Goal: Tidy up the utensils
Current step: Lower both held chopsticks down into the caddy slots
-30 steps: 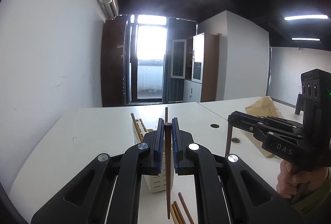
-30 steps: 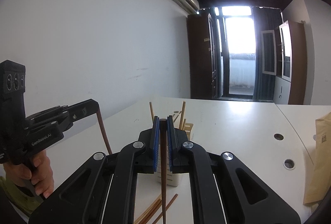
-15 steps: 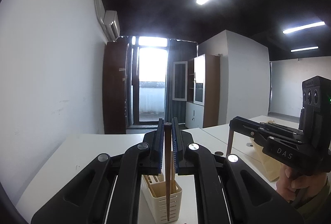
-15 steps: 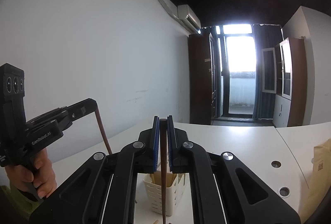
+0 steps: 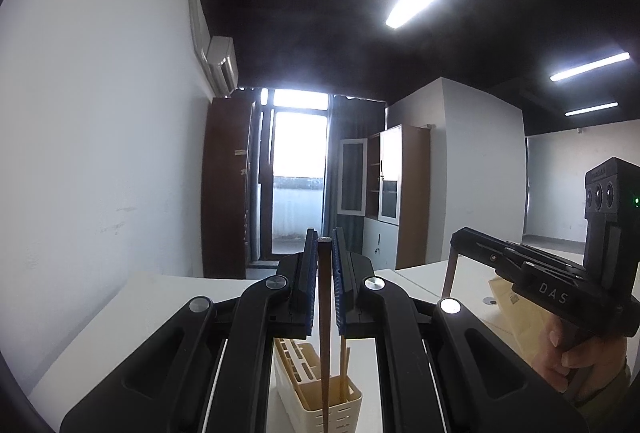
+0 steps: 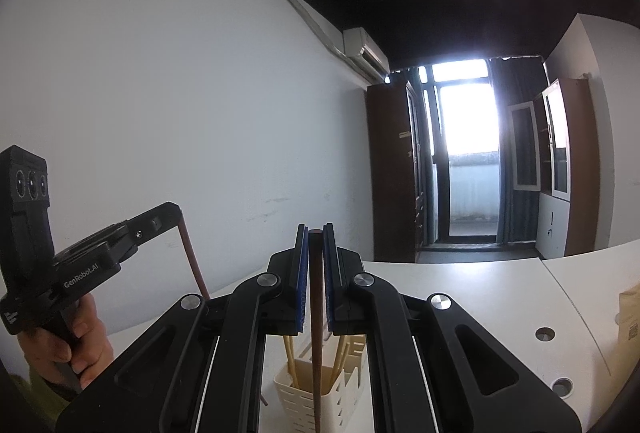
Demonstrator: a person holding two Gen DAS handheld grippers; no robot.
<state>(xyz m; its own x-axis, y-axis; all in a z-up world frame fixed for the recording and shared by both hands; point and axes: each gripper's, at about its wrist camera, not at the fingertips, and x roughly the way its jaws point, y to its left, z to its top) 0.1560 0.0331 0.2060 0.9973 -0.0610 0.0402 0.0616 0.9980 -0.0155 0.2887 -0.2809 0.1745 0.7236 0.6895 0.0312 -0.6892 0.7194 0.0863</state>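
Observation:
My left gripper point(image 5: 324, 253) is shut on a dark brown chopstick point(image 5: 324, 353) that hangs down in front of a cream slotted utensil holder point(image 5: 320, 401) on the white table. My right gripper point(image 6: 316, 245) is shut on another dark brown chopstick point(image 6: 317, 353), held upright over the same holder point(image 6: 316, 393). The holder has several light wooden chopsticks point(image 6: 292, 357) standing in it. The right gripper shows at the right of the left wrist view point(image 5: 454, 245). The left gripper shows at the left of the right wrist view point(image 6: 176, 213).
The white table point(image 6: 480, 297) has round cable holes point(image 6: 545, 333). A brown paper bag point(image 5: 516, 309) lies on the table at the right. A white wall stands on the left, with a door and cabinets at the back.
Both grippers have risen with their chopsticks and tilted up. The holder has dropped lower in both views and the loose chopsticks on the table have left the view.

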